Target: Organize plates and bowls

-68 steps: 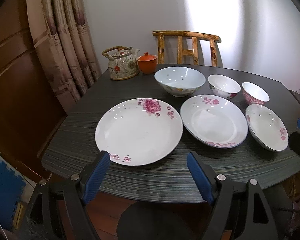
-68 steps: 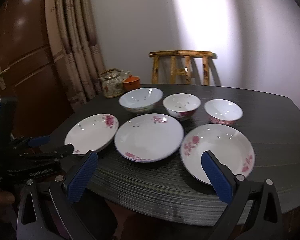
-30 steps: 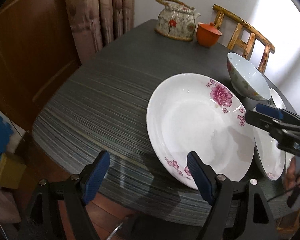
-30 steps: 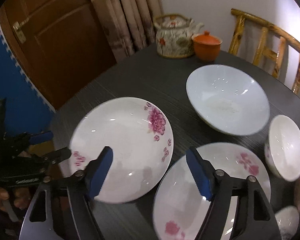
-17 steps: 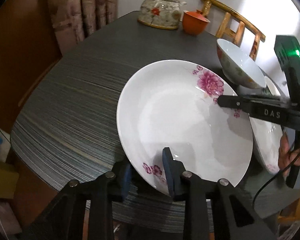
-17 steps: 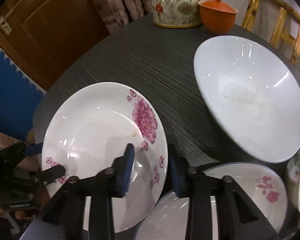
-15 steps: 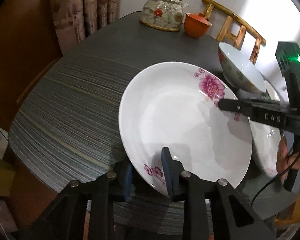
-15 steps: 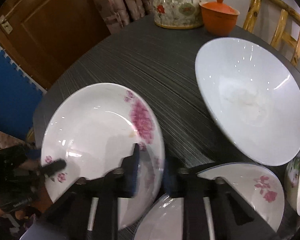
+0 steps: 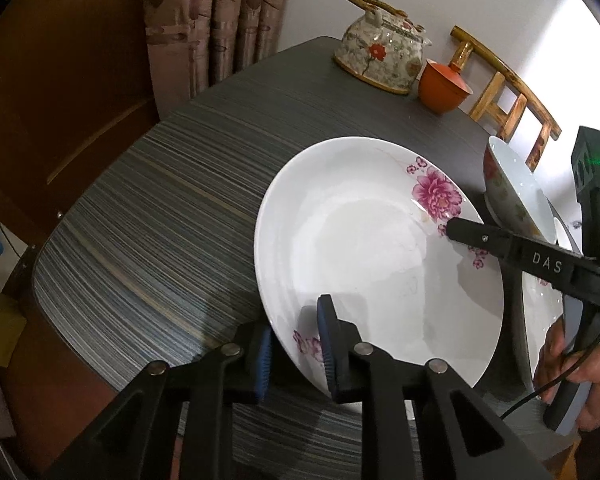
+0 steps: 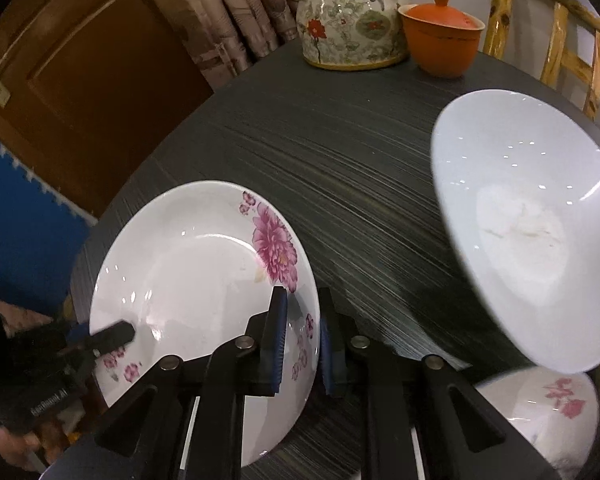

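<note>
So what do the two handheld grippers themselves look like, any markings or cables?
Both are black plastic, with angular open-frame fingers, silver pivot pins and ribbed blue pads. The right gripper bears white "DAS" lettering, a green light on its body and a thin black cable. The left gripper carries small white lettering, too blurred to read.

The plate (image 9: 364,248) lies near the table's (image 9: 148,216) near edge, by its left corner. The large bowl (image 10: 532,240) sits behind and to the right of it, another plate (image 10: 540,412) right beside it. At the far left corner the teapot (image 10: 348,16) stands with the lidded cup (image 10: 442,36) just to its right.
</note>
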A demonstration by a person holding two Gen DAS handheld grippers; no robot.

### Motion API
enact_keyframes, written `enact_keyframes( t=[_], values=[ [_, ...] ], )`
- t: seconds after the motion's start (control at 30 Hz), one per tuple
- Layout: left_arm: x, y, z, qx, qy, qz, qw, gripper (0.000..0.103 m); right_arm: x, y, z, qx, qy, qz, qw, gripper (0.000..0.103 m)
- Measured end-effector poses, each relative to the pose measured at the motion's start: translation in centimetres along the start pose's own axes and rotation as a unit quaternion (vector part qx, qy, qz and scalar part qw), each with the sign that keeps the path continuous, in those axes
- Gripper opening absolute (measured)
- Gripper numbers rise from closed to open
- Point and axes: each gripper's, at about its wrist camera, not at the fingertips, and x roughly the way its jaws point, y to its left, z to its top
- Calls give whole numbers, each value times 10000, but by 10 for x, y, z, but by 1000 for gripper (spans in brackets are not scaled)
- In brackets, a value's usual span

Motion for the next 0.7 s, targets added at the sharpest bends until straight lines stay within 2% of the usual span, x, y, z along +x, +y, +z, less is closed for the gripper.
enact_keyframes(
  t=[0.07, 0.17, 0.2, 0.23, 0.27, 0.3, 0.33, 0.37, 0.43, 0.47, 0.5, 0.53, 0.57, 0.63, 0.7],
  values=[
    [1, -5, 2, 37, -15, 126, 9999, 25, 1, 2, 1, -8, -39, -5, 10000, 15],
    [-9, -2, -1, -176, 32, 499, 9986, 43, -4, 3, -4, 66, -116, -59, 9999, 17],
    [-17, -1, -2, -172, -99, 500, 9986, 43, -8, 4, -4, 33, -176, -217, 9996, 20],
    [-22, -2, -3, -134, -182, 550, 9982, 43, -15, 3, -4, 61, -284, -265, 9992, 28],
    [-34, -4, -3, -53, -393, 759, 9963, 44, -24, 1, -6, 171, -453, -174, 9987, 38],
    [-41, -4, -2, -19, -542, 923, 9942, 45, -31, -2, -7, 283, -578, -95, 9979, 42],
    [-50, -3, -1, -47, -687, 1101, 9915, 46, -40, -3, -11, 325, -654, -82, 9973, 43],
    [-58, 0, 0, -120, -800, 1127, 9903, 46, -52, -2, -15, 264, -765, -8, 9967, 42],
    [-84, -2, -1, -246, -1202, 782, 9894, 46, -80, -3, -27, 78, -951, -28, 9954, 42],
    [-94, -7, -2, -206, -1324, 645, 9889, 49, -94, -9, -34, 118, -983, 91, 9950, 42],
    [-102, -16, -3, -101, -1359, 511, 9894, 52, -117, -22, -47, 306, -1127, 406, 9923, 42],
    [-109, -28, -5, 18, -1352, 246, 9905, 52, -134, -33, -57, 474, -1266, 533, 9894, 43],
    [-114, -41, -10, 187, -1315, -134, 9911, 52, -154, -47, -72, 626, -1404, 580, 9864, 48],
    [-114, -70, -19, 564, -1021, -589, 9914, 57, -185, -72, -100, 797, -1579, 503, 9830, 49],
    [-108, -95, -30, 815, -677, -831, 9909, 57, -206, -96, -126, 1011, -1636, 217, 9811, 49]
  ],
)
